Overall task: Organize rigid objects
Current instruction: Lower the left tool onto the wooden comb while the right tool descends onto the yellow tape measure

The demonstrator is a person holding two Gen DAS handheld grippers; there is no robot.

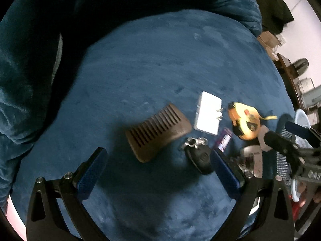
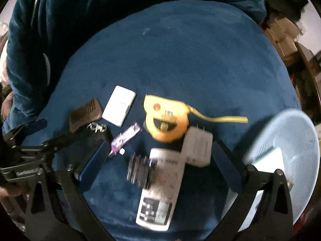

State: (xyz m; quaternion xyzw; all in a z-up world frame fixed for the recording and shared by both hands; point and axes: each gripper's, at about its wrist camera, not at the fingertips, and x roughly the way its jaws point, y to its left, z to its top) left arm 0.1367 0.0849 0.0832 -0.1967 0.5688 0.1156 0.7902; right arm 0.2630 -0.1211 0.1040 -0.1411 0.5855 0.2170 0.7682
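Both grippers, left (image 1: 158, 166) and right (image 2: 160, 160), hover wide open over a blue cushion (image 1: 160, 70). Beneath them lie a comb (image 1: 158, 132), tape measure (image 2: 166, 118) and remote (image 2: 160, 188).

In the left wrist view, the key fob (image 1: 200, 158) is partly hidden behind the left gripper's (image 1: 158, 172) right finger. The remote (image 1: 253, 160) is blurred and mostly covered by that finger and by the right gripper (image 1: 280, 142). The basket (image 1: 301, 118) is cut by the picture's edge, and its contents cannot be told. The tube's (image 1: 225, 139) print is too small to read.

In the right wrist view, motion blur smears the dark brush (image 2: 140, 170) lying on the remote (image 2: 160, 190), so its shape is unclear. The adapter (image 2: 197, 147) and the remote's labels are unreadable. The basket (image 2: 291, 144) runs off the right edge. The left gripper (image 2: 32, 146) hides part of the comb (image 2: 84, 112).
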